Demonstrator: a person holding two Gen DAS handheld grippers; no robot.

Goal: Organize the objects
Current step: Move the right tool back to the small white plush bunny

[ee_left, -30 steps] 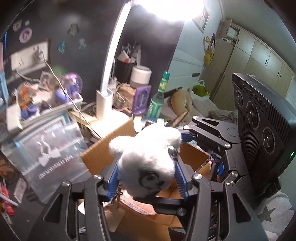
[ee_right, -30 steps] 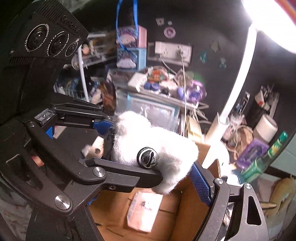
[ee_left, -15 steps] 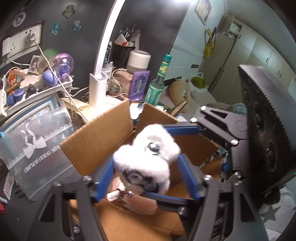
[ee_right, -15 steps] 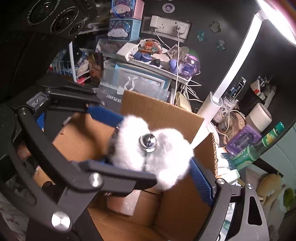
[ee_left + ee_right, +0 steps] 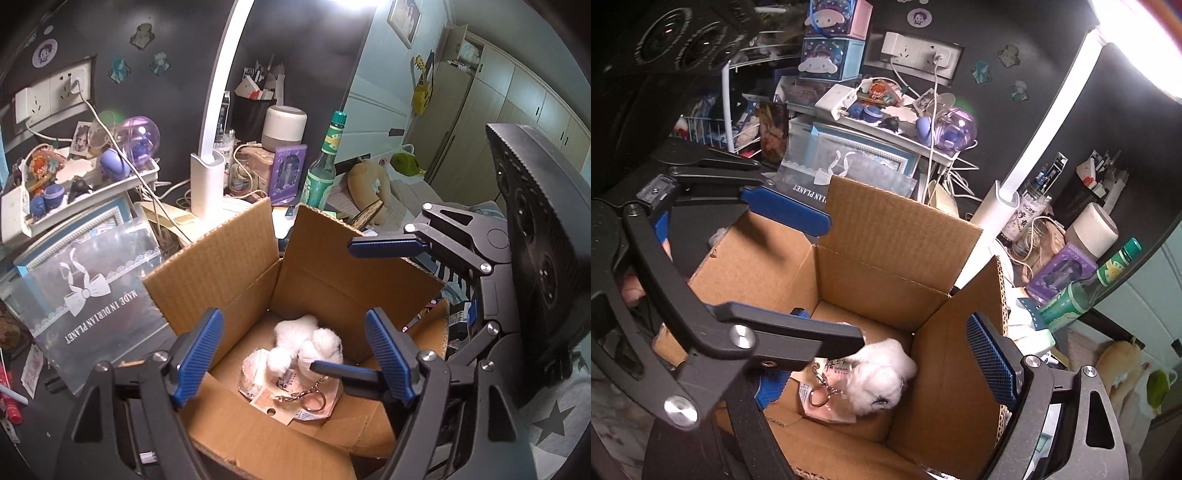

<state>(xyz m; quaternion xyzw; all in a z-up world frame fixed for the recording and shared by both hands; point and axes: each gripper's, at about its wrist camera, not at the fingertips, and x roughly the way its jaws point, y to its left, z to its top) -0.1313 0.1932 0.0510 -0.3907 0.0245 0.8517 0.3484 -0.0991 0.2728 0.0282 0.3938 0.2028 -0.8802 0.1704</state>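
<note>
A white fluffy plush keychain (image 5: 306,347) lies at the bottom of an open cardboard box (image 5: 221,258), on a pink packet (image 5: 291,395) with its metal ring beside it. It also shows in the right wrist view (image 5: 875,373), inside the same box (image 5: 897,229). My left gripper (image 5: 295,354) is open and empty above the box, blue pads wide apart. My right gripper (image 5: 890,362) is open and empty too, over the box; the other gripper's fingers (image 5: 783,210) cross its view at the left.
A white lamp base (image 5: 207,184) and arm stand behind the box. A green bottle (image 5: 321,173), a purple card box (image 5: 288,173), a cluttered white shelf (image 5: 74,173) and a clear plastic bag (image 5: 88,295) crowd the desk around it.
Both grippers opened and let go of the white plush. It dropped from between the pads to the bottom of the box.
</note>
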